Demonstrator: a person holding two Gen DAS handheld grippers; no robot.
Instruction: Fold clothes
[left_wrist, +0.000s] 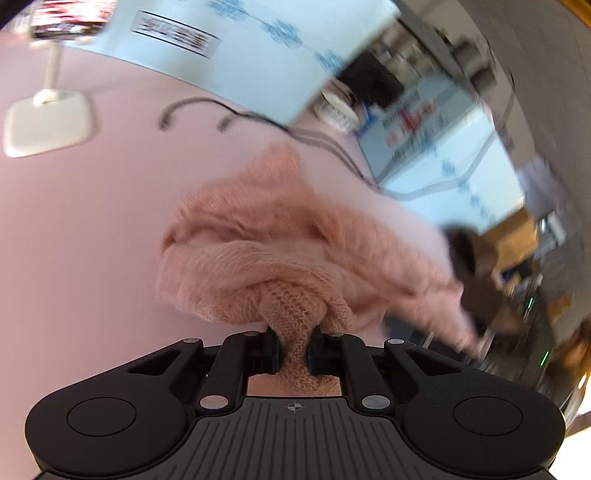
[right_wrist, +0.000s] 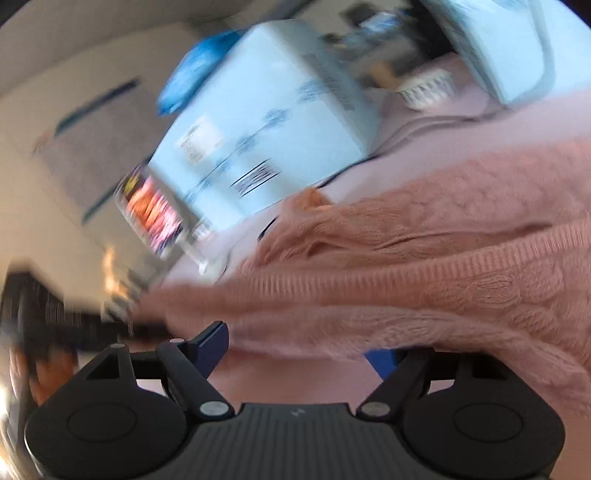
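Left wrist view: we see the left gripper clamped on a bunched fold of the pink knitted sweater, which hangs over the pink table.

Right wrist view: the right gripper stands wide apart, with the sweater draped just ahead of it, blurred.

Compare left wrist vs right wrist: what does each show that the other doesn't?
Left wrist only: the left gripper shut on a bunched fold of the pink sweater, and a white stand base on the pink table.

Right wrist only: the right gripper open, the sweater's ribbed edge draped over it.

Both: sweater, table, light blue box, cables.
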